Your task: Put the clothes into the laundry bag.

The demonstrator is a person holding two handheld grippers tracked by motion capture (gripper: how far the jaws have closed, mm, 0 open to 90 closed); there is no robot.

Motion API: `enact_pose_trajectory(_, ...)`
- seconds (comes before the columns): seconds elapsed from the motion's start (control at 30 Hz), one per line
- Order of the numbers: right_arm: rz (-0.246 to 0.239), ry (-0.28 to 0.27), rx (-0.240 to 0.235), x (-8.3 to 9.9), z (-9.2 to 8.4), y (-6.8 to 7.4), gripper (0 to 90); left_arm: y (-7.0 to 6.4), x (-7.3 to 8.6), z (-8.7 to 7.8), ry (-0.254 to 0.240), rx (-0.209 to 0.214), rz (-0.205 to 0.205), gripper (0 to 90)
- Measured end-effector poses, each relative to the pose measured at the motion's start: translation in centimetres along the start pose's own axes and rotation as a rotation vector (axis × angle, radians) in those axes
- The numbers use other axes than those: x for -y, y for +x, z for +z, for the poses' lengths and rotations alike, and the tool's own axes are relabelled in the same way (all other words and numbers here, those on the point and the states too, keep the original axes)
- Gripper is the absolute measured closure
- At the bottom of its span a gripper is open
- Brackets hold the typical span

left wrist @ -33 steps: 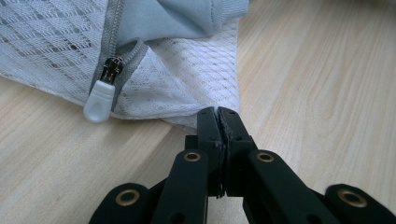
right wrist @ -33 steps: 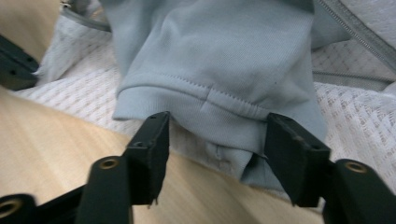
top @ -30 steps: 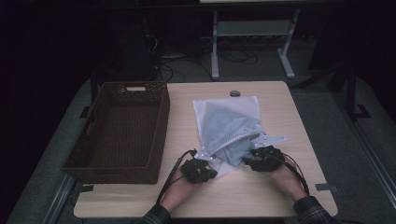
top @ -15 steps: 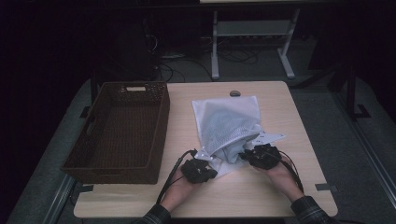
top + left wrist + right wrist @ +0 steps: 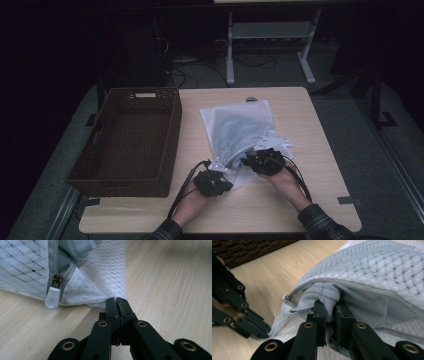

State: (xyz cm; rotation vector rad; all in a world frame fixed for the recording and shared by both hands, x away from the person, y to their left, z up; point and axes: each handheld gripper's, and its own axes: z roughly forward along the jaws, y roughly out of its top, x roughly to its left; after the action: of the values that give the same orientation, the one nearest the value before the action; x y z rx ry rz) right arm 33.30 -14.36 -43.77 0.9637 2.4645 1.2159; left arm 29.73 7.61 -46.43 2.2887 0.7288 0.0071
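On the wooden table (image 5: 300,200), mid-frame, the mesh bag (image 5: 235,125) lies unzipped, its corner pinched by the left gripper (image 5: 116,301) while the right gripper (image 5: 329,306), jaws just closed, clamps the grey garment (image 5: 324,293) at the mouth; pulling it out toward the basket (image 5: 100,175) remains.

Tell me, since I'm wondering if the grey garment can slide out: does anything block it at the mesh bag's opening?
Nothing visible does. The zipper is open, and the right gripper already pinches the grey garment at the mesh bag's mouth.
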Motion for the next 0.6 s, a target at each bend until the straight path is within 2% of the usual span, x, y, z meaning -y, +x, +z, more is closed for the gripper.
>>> enact_pose_trajectory(0.3,-0.010,0.022,0.003,-0.7,2.2,0.9,80.6,0.2,-0.1,0.0,0.006,0.010,0.001,88.7)
enact_pose_trajectory(0.6,-0.002,0.001,0.020,-1.6,4.0,1.3,80.8,0.3,0.0,0.0,0.005,0.018,0.002,88.8)
